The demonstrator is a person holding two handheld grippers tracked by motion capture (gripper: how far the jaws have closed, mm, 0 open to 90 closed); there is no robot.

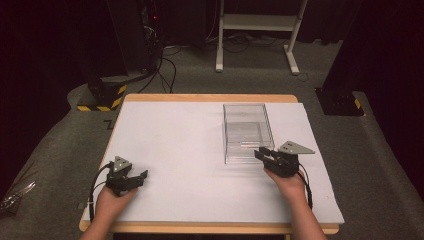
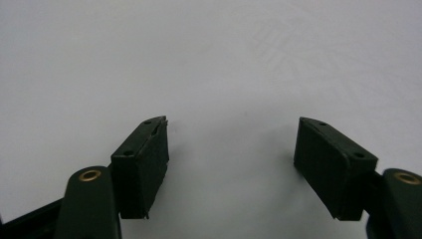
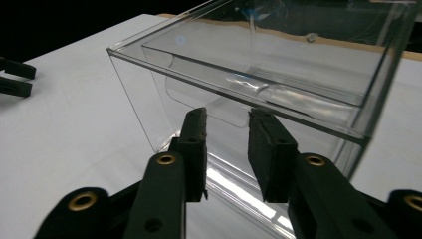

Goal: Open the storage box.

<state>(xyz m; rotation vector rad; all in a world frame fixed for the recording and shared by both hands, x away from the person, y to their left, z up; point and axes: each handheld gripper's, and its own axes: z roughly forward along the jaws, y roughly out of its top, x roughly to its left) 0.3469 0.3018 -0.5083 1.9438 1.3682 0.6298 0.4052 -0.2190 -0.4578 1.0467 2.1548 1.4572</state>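
because its near wall faces the person, the clear plastic box (image 1: 248, 131) on the right half of the white table (image 1: 190, 150) is easy to reach. just in front of that wall, the right gripper (image 1: 265, 154) points far and slightly left, jaws part open and empty, with a tab-like feature (image 3: 224, 107) between them, seemingly lined up to pinch. near left, the left gripper (image 1: 141, 176) rests low over bare table, jaws wide and empty.

A dim lab: white-topped table (image 1: 170, 150) on grey carpet (image 1: 60, 145), floor cables (image 1: 165, 70), hazard-striped stand base (image 1: 102, 97).
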